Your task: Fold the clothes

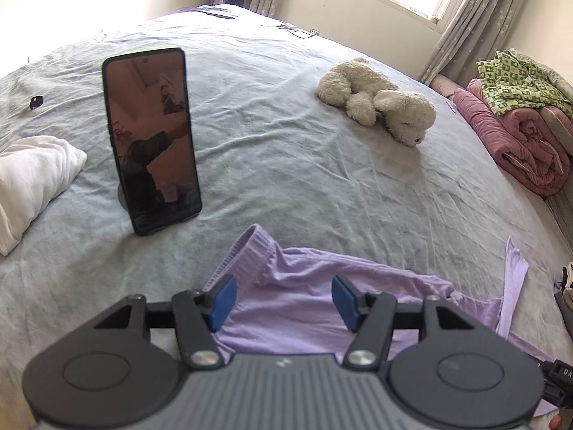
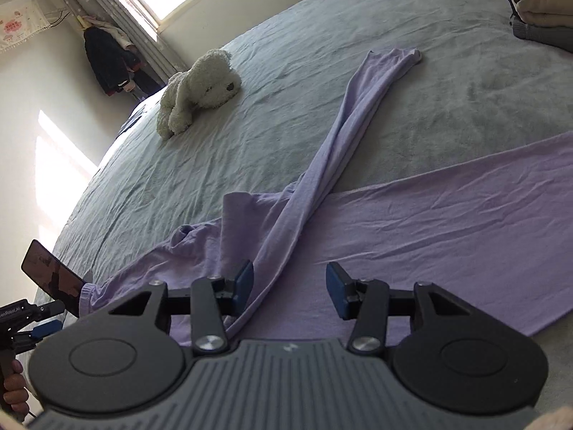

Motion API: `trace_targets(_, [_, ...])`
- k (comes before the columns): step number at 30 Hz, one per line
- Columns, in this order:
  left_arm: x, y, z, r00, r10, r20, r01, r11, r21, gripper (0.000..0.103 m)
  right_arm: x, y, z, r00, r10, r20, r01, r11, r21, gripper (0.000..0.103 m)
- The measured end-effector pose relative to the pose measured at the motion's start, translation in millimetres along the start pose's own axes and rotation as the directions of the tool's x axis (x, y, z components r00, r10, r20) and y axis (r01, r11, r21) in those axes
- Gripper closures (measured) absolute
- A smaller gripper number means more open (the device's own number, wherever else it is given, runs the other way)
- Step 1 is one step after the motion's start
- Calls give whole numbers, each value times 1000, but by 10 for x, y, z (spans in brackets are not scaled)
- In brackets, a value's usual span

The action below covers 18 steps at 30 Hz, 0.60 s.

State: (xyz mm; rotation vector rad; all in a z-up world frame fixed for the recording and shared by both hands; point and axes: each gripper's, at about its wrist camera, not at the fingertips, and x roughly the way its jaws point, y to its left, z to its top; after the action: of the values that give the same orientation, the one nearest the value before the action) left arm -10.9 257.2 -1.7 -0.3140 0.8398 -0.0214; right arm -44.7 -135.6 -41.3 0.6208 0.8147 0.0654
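A lilac long-sleeved top (image 2: pixel 447 222) lies spread on the grey-blue bed sheet (image 2: pixel 272 114). Its ribbed collar (image 1: pixel 252 251) sits just beyond my left gripper (image 1: pixel 284 299), which hangs open over the neck area with nothing between its blue pads (image 1: pixel 224 301). One sleeve (image 2: pixel 343 136) runs diagonally away across the bed, its cuff far out. My right gripper (image 2: pixel 290 292) is open above the shoulder, where that sleeve meets the body. The left gripper (image 2: pixel 39 322) and a person's hand show at the lower left of the right wrist view.
A phone (image 1: pixel 150 139) stands upright on a stand beyond the collar. A white plush dog (image 1: pixel 379 104) lies mid-bed. A white pillow (image 1: pixel 32 182) is at left. Pink quilt and green patterned cloth (image 1: pixel 515 107) are piled at right; folded clothes (image 2: pixel 540 3) are stacked far right.
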Motion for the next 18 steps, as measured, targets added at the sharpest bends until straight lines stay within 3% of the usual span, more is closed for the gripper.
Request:
trace_targets(4, [62, -396, 32, 999, -50, 13, 50, 998, 26, 43, 54, -370, 260, 999, 5, -54, 7, 977, 215, 54])
trace_targets(9, [238, -1105, -47, 989, -146, 1, 144, 979, 142, 43, 61, -705, 454, 996, 68, -60, -38, 914, 403, 54])
trace_targets(18, [564, -1928, -257, 959, -280, -36, 280, 926, 253, 45, 106, -1036, 601, 978, 174, -113, -56, 746, 664, 53])
